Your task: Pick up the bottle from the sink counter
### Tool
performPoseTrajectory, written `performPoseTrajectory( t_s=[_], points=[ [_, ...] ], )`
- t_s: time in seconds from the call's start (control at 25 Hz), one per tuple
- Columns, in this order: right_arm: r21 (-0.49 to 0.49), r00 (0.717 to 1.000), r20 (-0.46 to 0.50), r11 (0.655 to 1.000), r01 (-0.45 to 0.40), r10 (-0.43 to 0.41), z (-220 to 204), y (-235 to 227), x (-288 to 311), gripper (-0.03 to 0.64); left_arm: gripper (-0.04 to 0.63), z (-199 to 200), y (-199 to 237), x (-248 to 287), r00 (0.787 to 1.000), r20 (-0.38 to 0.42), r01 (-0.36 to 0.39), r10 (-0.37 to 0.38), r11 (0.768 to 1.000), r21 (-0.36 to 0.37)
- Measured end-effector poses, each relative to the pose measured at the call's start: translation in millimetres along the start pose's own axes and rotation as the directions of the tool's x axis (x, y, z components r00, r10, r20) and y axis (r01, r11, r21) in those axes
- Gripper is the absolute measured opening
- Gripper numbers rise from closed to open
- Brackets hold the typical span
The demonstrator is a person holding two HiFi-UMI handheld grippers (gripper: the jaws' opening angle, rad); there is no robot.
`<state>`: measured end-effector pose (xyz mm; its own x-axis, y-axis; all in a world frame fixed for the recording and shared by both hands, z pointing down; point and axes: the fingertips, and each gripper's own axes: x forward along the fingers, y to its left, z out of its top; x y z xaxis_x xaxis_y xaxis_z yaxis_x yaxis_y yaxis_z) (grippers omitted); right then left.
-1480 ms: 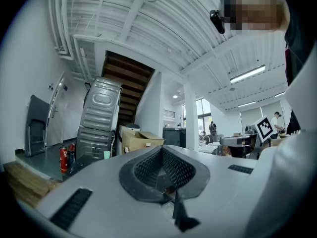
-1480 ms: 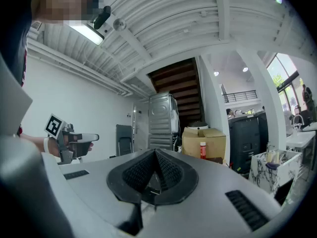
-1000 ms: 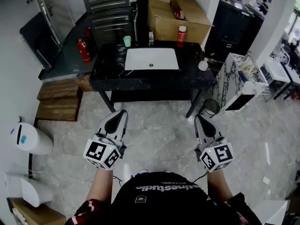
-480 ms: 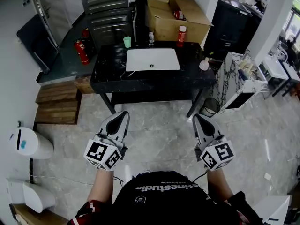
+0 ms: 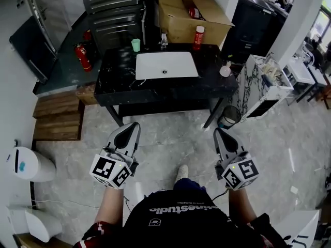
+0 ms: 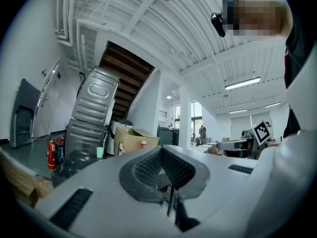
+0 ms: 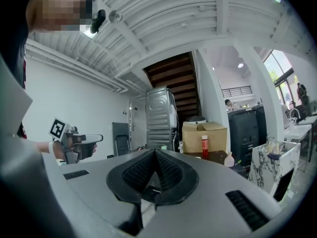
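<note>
Head view first: a black desk [image 5: 119, 79] well ahead, with a white sink [image 5: 150, 68] set in the middle. At the back edge, just right of the tap [image 5: 164, 39], a red bottle [image 5: 198, 37] with a white cap, standing straight up, long side pointing at the ceiling. Near the back left corner of the sink, a green cup [image 5: 136, 45]; near the right end of the desk, a small pale bottle [image 5: 225, 71]. Behind the desk, a brown box [image 5: 191, 17]. Down low, over the grey stone floor [image 5: 170, 138], the left claw [image 5: 132, 128] and the right claw [image 5: 220, 133], both well apart from the desk, both pointing at it. Red bottle ahead and a bit to the right, so nearer the right claw, probably the better 1 of the 2 for the grab. Left gripper view next: left claw clenched, tips together, nothing between them; far past the tips, the box, the cup and the red bottle, all very small. Right gripper view last: right claw clenched too, holding nothing; red bottle upright, ahead and to the right of the tips, pale bottle lower and further right. Big open room all round, white ceiling [image 7: 198, 14], dark stairs [image 7: 173, 73] at the back, hard shiny desk top. Left to do, most likely: walk closer, spread the right claw, close it on the bottle's sides.
</note>
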<state>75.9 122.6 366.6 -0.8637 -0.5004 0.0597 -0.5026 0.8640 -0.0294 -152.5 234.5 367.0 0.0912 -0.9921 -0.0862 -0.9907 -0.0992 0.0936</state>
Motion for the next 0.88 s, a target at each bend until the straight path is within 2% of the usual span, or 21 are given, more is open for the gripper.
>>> performPoseTrajectory(
  t_s=[0.28,0.56,0.72,0.88],
  points=[
    [0.008,1.0,0.015,1.0,-0.017,0.017,-5,-63,73,0.037,0.014,-14,35,89,1.0,-0.003,-0.014,0.014,1.0,-0.004],
    [-0.018,0.993,0.043,0.994,-0.109,0.109,9,-149,184,0.037,0.014,-9,85,217,0.999,0.01,-0.047,0.047,0.999,0.013],
    [-0.007,0.991,0.047,0.992,-0.125,0.126,19,-203,232,0.037,0.014,-8,96,287,0.999,0.013,-0.035,0.034,0.999,0.042],
    [-0.001,0.989,0.046,0.99,-0.144,0.144,27,-241,267,0.037,0.014,-9,100,339,0.999,0.01,-0.041,0.04,0.998,0.041]
  ],
)
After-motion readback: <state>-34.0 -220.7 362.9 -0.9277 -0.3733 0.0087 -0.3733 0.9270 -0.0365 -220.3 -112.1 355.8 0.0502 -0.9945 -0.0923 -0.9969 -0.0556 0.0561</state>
